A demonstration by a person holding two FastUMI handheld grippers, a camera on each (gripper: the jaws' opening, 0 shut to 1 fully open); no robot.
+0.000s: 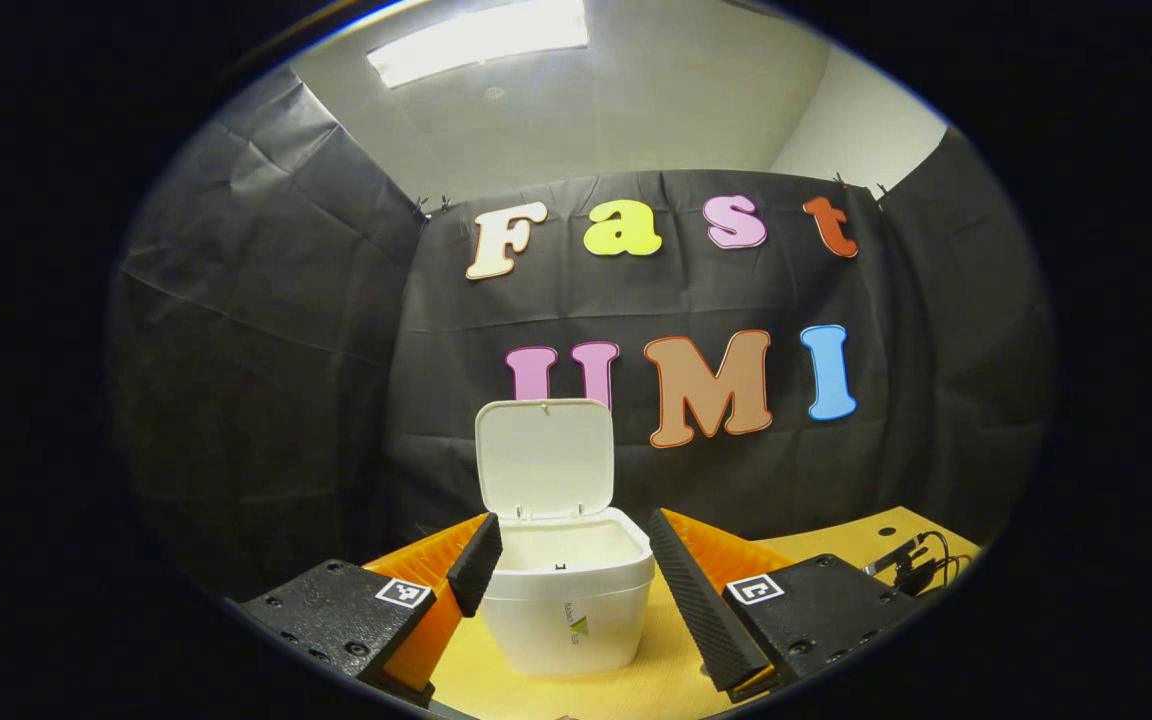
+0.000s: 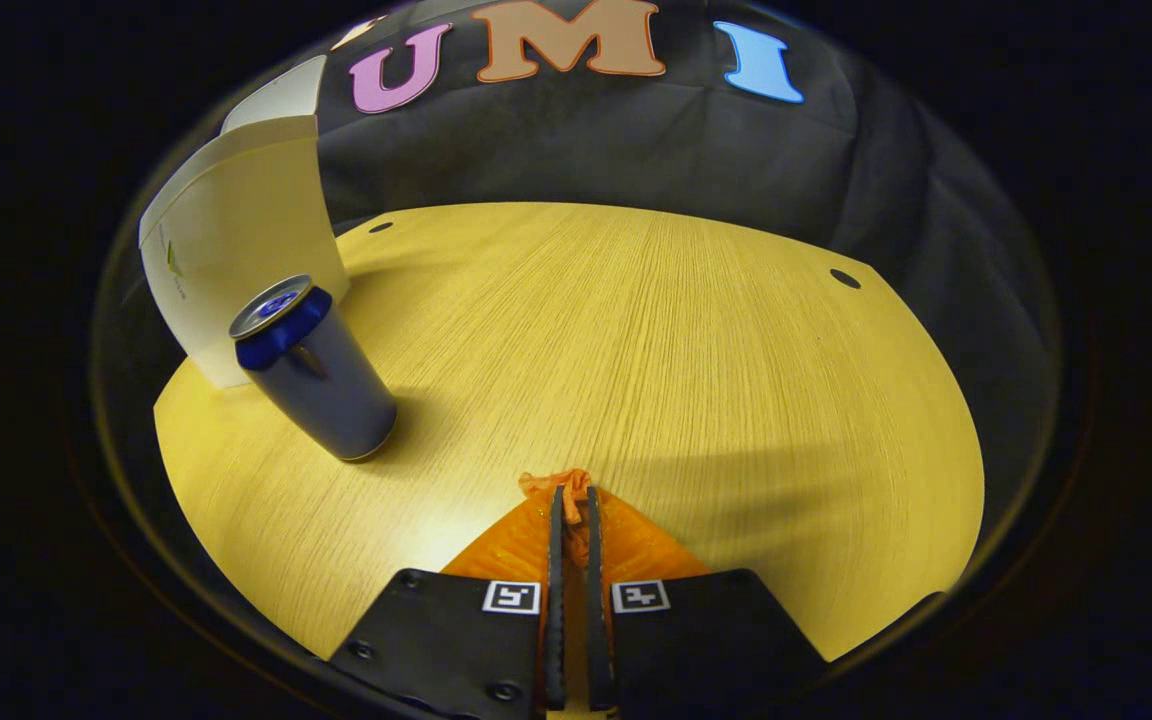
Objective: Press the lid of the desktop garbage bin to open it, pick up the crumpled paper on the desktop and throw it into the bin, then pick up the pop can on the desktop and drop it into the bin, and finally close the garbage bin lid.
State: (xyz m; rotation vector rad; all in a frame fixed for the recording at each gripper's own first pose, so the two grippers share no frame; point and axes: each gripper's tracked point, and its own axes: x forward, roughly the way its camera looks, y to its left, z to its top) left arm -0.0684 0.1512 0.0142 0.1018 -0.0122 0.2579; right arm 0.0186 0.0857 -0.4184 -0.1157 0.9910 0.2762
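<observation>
Orange crumpled paper pinched in right claw | left claw wide (bin lid up)

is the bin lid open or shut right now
Open. In the left gripper view the lid stands upright behind the bin, hinged at the back rim, and the bin's pale inside shows below it.

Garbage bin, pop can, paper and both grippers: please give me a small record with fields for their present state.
bin: white garbage bin on the wooden desktop
lid: lid standing open
can: pop can upright beside the bin
paper: crumpled paper pinched at the right fingers
left gripper: left gripper open, facing the bin
right gripper: right gripper shut on the paper
</observation>
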